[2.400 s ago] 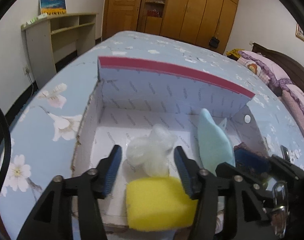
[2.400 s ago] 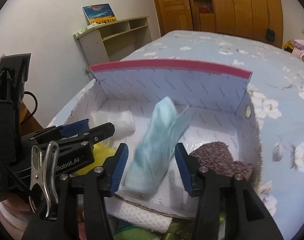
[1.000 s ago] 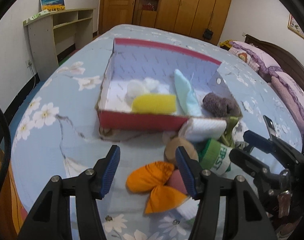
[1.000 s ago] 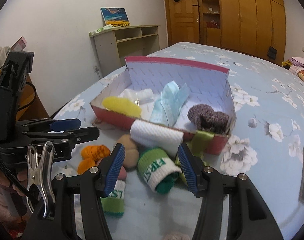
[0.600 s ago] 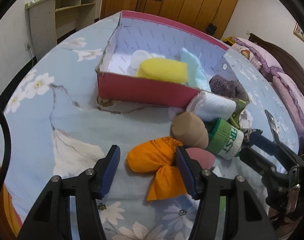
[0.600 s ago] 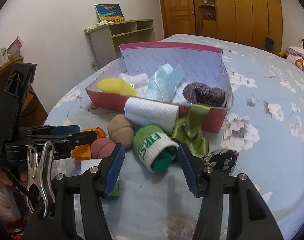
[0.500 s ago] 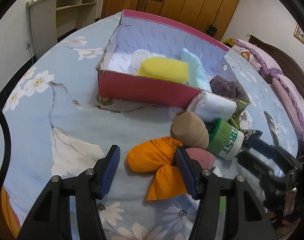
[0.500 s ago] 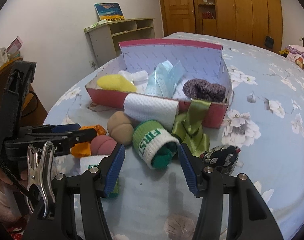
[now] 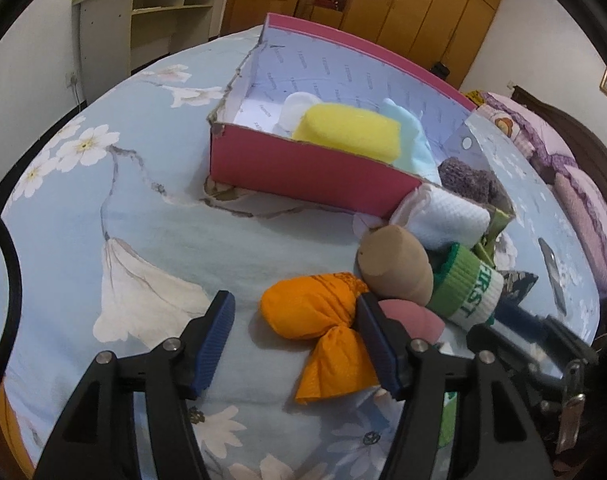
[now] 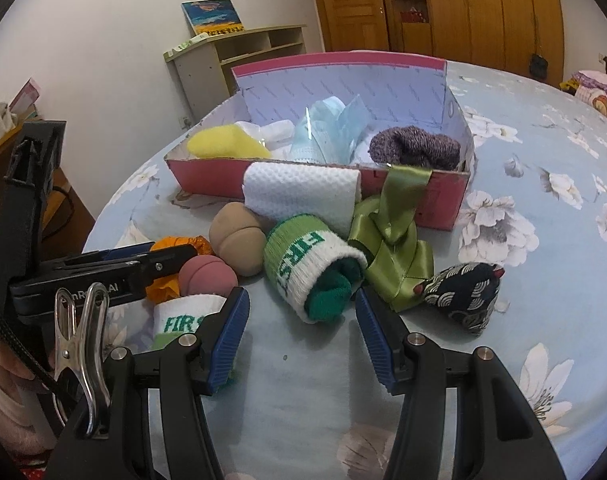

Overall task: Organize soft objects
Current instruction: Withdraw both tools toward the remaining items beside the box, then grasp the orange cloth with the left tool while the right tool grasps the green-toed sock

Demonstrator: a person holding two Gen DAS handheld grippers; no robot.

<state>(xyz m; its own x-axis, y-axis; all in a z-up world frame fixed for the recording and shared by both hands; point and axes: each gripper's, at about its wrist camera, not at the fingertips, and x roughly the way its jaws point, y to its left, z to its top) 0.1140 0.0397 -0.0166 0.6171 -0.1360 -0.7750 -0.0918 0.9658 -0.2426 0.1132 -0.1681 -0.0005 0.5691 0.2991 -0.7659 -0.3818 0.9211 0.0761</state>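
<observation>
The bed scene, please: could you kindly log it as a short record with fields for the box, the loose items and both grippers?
box: pink box on bed
in box: yellow sponge, blue cloth, purple sock
loose in front: orange cloth, tan ball, green sock, white towel, green ribbon
left gripper: jaws opening, around orange cloth, no contact
right gripper: open, before green sock

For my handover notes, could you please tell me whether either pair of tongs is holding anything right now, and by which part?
Nothing is held. The left tongs, jaws opening, straddle the orange cloth bundle untouched; the right tongs stand open before the green-and-white rolled sock.
</observation>
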